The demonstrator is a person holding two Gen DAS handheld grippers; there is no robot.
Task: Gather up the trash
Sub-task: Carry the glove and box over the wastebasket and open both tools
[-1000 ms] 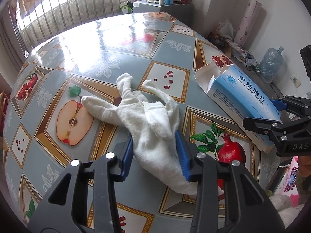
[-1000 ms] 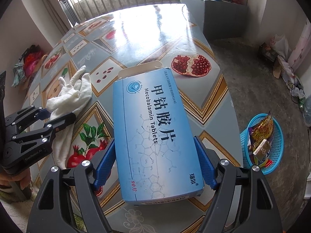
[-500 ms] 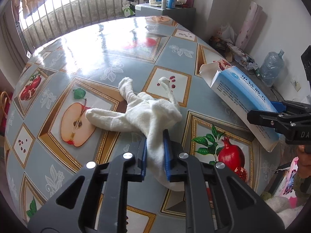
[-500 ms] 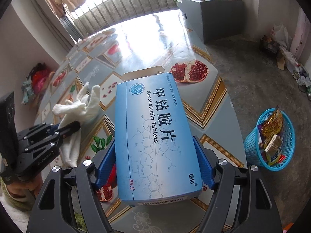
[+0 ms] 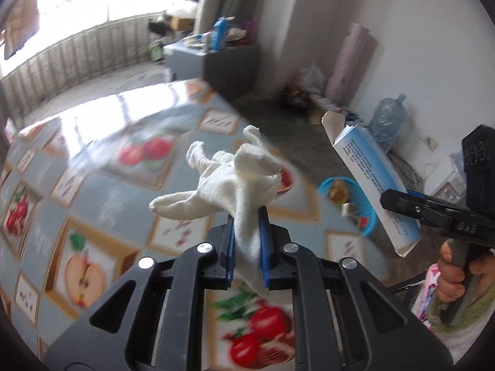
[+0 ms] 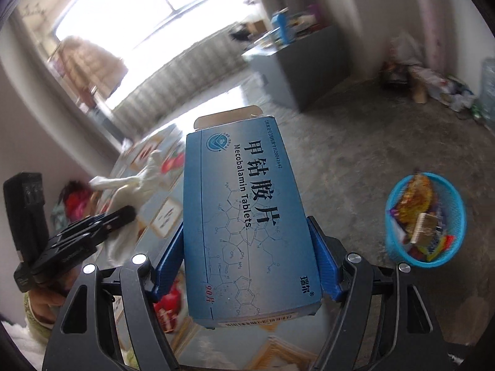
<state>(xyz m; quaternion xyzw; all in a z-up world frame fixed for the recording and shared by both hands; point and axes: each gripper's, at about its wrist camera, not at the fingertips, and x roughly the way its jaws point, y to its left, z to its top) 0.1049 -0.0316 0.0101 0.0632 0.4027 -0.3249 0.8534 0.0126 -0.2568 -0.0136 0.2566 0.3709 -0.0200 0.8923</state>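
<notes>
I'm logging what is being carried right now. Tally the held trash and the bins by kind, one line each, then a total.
White cloth glove, in the left gripper: 1
Blue tablet box, in the right gripper: 1
Blue trash basket on the floor: 1
Total: 3

My right gripper [image 6: 247, 253] clamped a blue cardboard Mecobalamin Tablets box [image 6: 244, 225] by its long sides, open flap pointing away. To its right, on the grey concrete floor [image 6: 355, 142], stood a blue plastic mesh basket [image 6: 454, 216] holding wrappers. My left gripper [image 6: 123, 213] pinched a white cloth glove [image 6: 133, 185] above the fruit-patterned desk [image 6: 164, 216].
</notes>
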